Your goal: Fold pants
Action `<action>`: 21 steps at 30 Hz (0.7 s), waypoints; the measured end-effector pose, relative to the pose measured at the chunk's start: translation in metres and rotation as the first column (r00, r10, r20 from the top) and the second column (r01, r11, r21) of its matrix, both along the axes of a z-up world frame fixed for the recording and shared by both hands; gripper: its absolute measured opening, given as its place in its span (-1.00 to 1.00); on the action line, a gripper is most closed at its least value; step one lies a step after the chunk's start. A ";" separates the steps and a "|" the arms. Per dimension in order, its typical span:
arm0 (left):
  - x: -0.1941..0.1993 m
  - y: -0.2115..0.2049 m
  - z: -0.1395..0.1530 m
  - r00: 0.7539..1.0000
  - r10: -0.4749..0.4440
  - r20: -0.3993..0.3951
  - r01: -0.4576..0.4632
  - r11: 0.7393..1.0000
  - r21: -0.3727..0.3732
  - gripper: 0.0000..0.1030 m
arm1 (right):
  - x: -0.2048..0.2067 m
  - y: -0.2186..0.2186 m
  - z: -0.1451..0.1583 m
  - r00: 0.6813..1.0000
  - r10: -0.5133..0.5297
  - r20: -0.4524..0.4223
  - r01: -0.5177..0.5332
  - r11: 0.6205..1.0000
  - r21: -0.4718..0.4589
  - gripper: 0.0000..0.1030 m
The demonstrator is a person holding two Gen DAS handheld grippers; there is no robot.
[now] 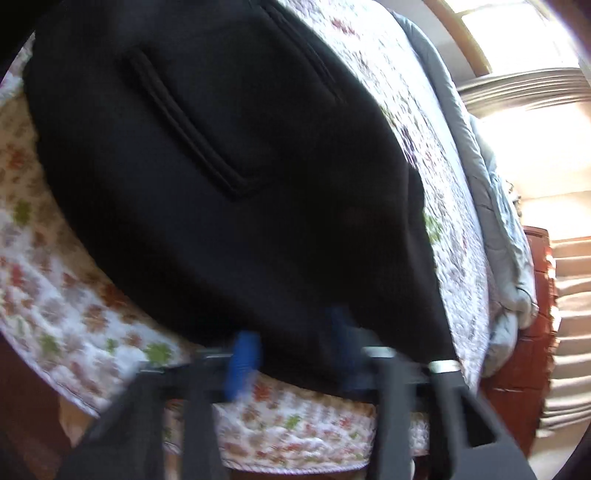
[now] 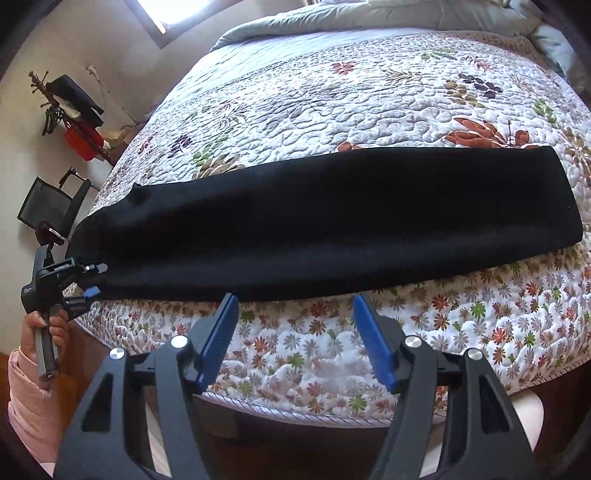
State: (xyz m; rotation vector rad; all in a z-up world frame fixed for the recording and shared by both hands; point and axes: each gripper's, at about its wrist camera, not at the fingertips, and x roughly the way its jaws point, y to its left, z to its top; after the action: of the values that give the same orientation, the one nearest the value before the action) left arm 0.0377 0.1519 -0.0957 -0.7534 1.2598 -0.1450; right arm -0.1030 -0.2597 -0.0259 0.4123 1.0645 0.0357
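Note:
Black pants (image 2: 332, 218) lie folded lengthwise along the front edge of a bed, legs stacked, hem at the right. My right gripper (image 2: 295, 317) is open and empty, just in front of the pants' near edge, above the quilt. My left gripper (image 2: 92, 280) shows at the pants' left, waist end, its blue fingers at the cloth. In the left wrist view the pants (image 1: 221, 166) fill the frame with a back pocket showing, and the left gripper (image 1: 291, 350) has its blue fingers (image 1: 242, 363) spread at the waist edge; the image is blurred.
The bed is covered by a floral quilt (image 2: 332, 96), with a grey duvet (image 2: 332, 18) bunched at the far end. A black chair (image 2: 51, 206) and a rack with a red box (image 2: 81, 140) stand left of the bed. Floor lies below the bed's front edge.

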 end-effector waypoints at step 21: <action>-0.024 0.014 0.022 0.995 0.015 0.100 -0.022 0.997 0.072 0.25 | -0.010 0.013 -0.008 1.000 -0.004 -0.022 0.004 1.000 -0.013 0.32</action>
State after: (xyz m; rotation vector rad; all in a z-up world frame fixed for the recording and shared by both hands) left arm 0.0140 0.1654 -0.0738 -0.6869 1.1575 -0.1197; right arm -0.1128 -0.2471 -0.0340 0.4042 1.0850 0.0211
